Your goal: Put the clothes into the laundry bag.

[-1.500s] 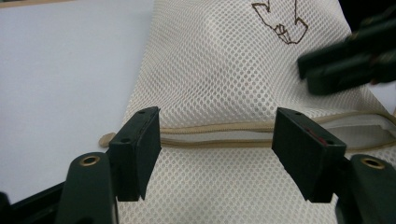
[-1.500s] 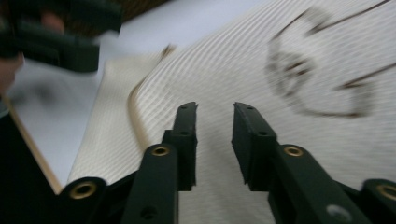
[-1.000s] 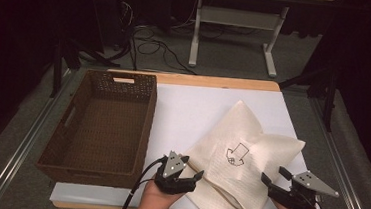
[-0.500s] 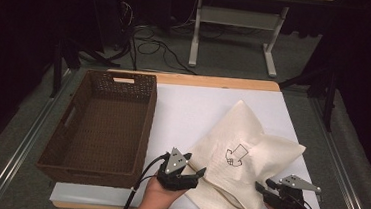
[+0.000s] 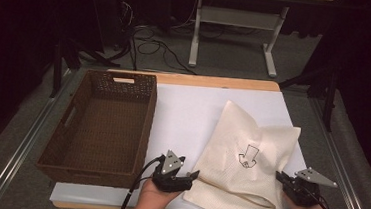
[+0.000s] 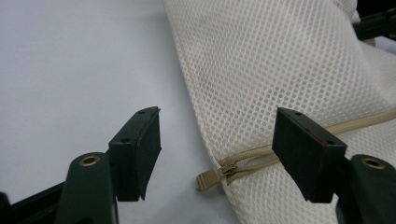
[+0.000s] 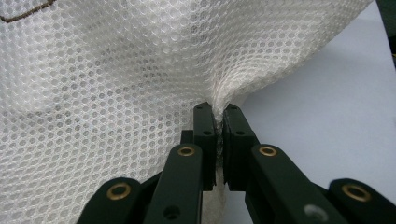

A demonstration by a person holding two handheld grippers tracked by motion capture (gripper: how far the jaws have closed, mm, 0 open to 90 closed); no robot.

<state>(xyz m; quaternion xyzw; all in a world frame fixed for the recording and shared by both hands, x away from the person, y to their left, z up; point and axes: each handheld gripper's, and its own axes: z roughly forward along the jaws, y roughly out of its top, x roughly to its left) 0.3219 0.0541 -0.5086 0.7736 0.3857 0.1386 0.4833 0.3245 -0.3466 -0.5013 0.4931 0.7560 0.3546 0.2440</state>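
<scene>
- Right gripper (image 7: 218, 135): jaws pressed together on a pinch of the mesh bag (image 7: 116, 84); the fabric puckers up into a ridge just above the jaw tips. In the high view my right gripper (image 5: 283, 178) sits at the bag's right edge, near the bench's near edge.
- Left gripper (image 6: 217, 154): jaws wide apart, nothing between the pads. The zipper pull (image 6: 208, 178) lies on the bench in the gap between them, touching neither jaw. The zipper (image 6: 299, 140) runs from the pull off to the right, passing behind the right-hand jaw.
- In the high view my left gripper (image 5: 192, 176) is at the bag's near-left corner, jaws pointing at the bag.
- Mesh bag (image 5: 249, 164): cream, fine-holed, lying on the right half of the white bench top (image 5: 187, 114). It is rumpled, with its near corner reaching the bench's near edge. A small dark arrow-like drawing (image 5: 247, 156) shows on its upper face.
- Wicker basket (image 5: 103, 123): dark brown, rectangular, standing on the left side of the bench, well apart from the bag; nothing visible inside.
- Beyond the bench: a white metal frame (image 5: 234, 33) and loose cables (image 5: 153, 42) on the grey floor.
</scene>
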